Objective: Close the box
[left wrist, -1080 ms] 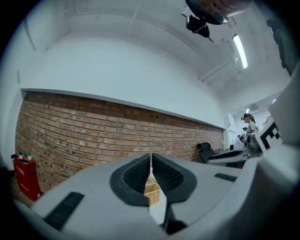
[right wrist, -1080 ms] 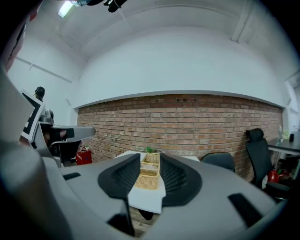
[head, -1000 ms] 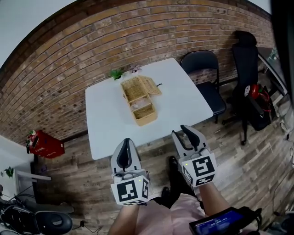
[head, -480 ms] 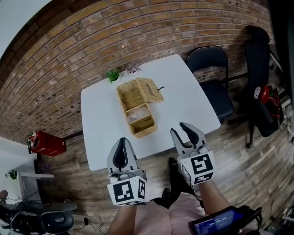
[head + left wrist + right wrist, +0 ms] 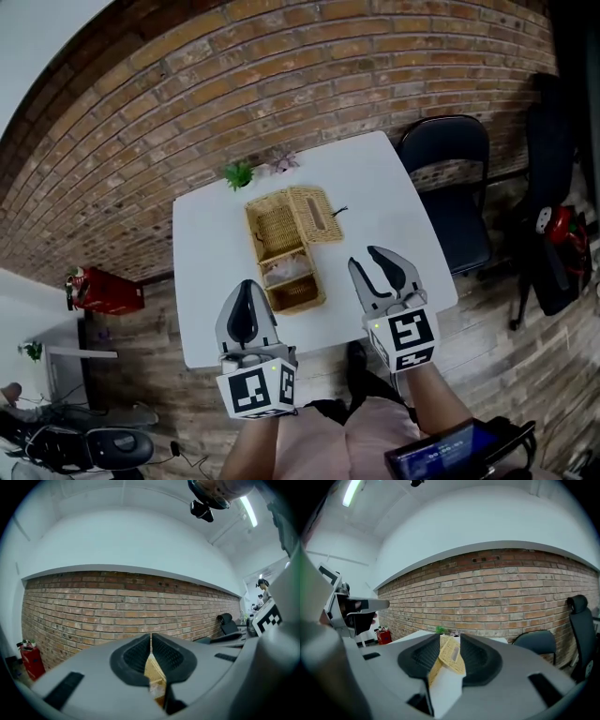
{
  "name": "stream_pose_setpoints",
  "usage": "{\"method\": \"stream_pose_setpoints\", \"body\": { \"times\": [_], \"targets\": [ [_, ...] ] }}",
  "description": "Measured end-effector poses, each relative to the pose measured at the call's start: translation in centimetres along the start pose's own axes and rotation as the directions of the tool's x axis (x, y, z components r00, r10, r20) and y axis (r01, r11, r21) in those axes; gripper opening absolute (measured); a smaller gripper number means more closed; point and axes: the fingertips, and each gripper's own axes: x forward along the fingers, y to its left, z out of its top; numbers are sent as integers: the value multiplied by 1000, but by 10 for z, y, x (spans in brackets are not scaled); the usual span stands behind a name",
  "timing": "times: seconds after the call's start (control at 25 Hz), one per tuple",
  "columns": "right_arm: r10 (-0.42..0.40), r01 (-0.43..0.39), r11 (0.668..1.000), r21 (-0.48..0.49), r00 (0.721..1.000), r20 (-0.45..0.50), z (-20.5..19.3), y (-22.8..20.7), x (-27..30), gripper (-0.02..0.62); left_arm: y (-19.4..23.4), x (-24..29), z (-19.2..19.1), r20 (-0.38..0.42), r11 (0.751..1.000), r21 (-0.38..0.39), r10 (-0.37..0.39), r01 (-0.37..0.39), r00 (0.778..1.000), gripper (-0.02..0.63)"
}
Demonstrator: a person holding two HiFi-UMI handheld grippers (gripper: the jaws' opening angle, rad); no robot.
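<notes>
Jaws: left gripper point(image 5: 246, 289) closed, right gripper point(image 5: 366, 259) seemingly half-parted.

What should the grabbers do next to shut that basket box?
Probably reach the right gripper forward to the lid. The wicker box lies open, its lid flipped out to the right, and that gripper hovers short of it, jaws apart, touching nothing.

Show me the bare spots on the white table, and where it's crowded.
Widest: the right half of the table, between the open lid of the wicker box and the edge by the black chair. A narrower strip runs left of the box to the left edge. Crowded: the far edge by the brick wall, where the small plant sits.
</notes>
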Motion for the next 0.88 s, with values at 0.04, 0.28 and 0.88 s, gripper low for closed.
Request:
{"method": "stream_pose_setpoints", "body": {
  "times": [0.04, 0.28, 0.88],
  "targets": [
    [6, -6, 1000, -2, 1000, 4, 3, -2, 5, 138, 1, 4, 2, 3, 1000, 1, 8, -8, 1000, 20],
    [36, -35, 999, -25, 999, 31, 22, -12, 27, 141, 7, 16, 15, 34, 999, 8, 47, -47, 998, 20],
    [32, -33, 996, -81, 999, -20, 31, -4, 78, 158, 54, 43, 10, 57, 995, -72, 69, -65, 996, 20]
  ]
}}
